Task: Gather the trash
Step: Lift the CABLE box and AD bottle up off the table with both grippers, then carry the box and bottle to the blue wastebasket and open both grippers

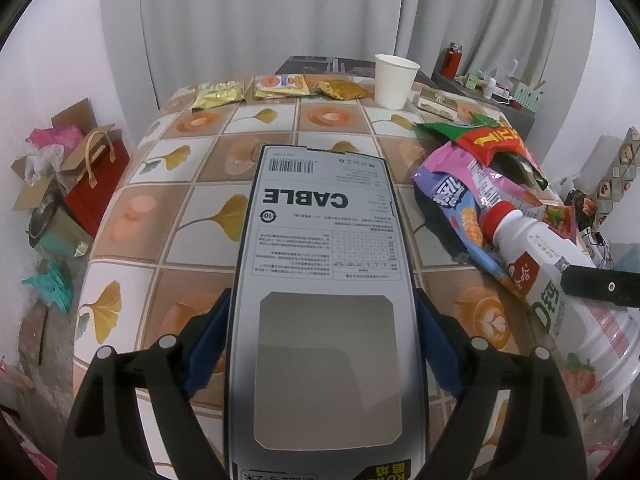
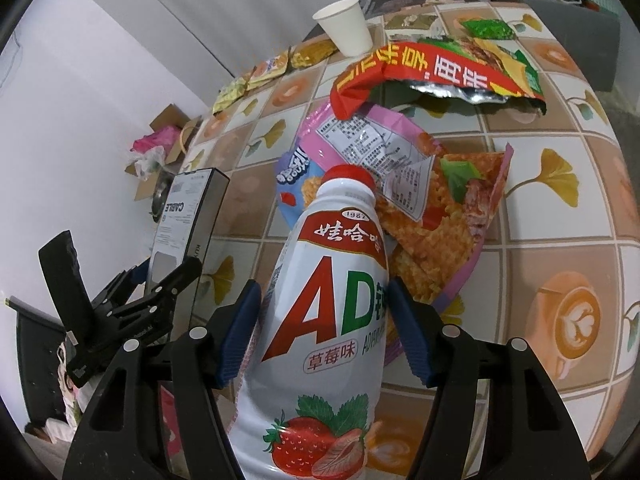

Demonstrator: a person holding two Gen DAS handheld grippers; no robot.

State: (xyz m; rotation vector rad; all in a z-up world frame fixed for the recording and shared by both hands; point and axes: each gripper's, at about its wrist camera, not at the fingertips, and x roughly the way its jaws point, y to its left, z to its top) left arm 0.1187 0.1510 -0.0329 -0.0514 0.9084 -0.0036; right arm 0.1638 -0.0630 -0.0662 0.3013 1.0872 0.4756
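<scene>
Left wrist view: the left gripper clamps a flat grey cardboard box printed CABLE between its blue pads, tilted down over the tiled-pattern table.

Right wrist view: the right gripper squeezes a white plastic strawberry-drink bottle with red cap, above crumpled pink and orange snack bags.

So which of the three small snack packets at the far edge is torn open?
The rightmost packet, nearest the paper cup; its contents show, while the other two look sealed.
</scene>
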